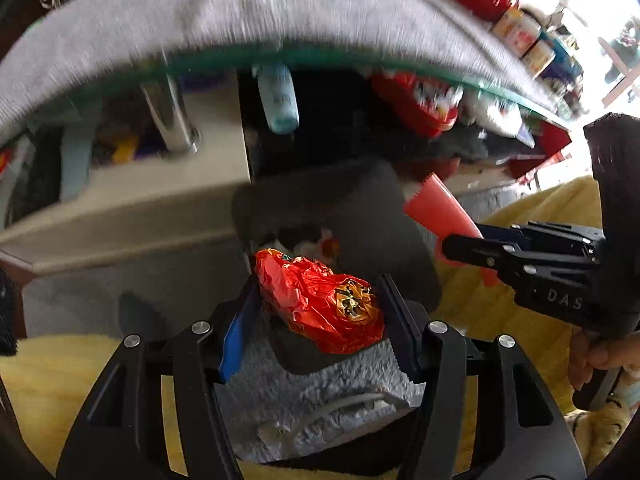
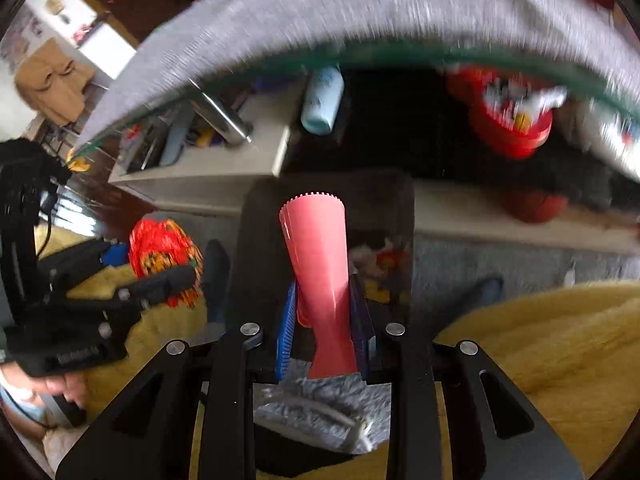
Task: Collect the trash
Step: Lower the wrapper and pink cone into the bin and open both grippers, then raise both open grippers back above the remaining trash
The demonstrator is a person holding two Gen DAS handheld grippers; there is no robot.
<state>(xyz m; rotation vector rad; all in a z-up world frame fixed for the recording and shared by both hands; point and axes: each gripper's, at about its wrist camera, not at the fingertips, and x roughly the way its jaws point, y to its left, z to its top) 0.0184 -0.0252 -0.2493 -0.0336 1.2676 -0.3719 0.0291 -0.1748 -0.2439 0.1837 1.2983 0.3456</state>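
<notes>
The crumpled red wrapper [image 1: 320,300] sits clamped in the left gripper [image 1: 320,312]; the pink packet [image 2: 320,264] is pinched by the right gripper [image 2: 324,320]. Both hang over the dark bin [image 1: 360,208] ahead; centre each above its mouth before letting go.

Motion-blurred grey tabletop [image 1: 160,32] and shelf clutter [image 1: 416,100]

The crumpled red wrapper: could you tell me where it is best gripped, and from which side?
Grip the red wrapper across its bulging middle, coming from above: the left gripper already holds it so, its pads on the two opposite flanks, where the crushed foil gives.
</notes>
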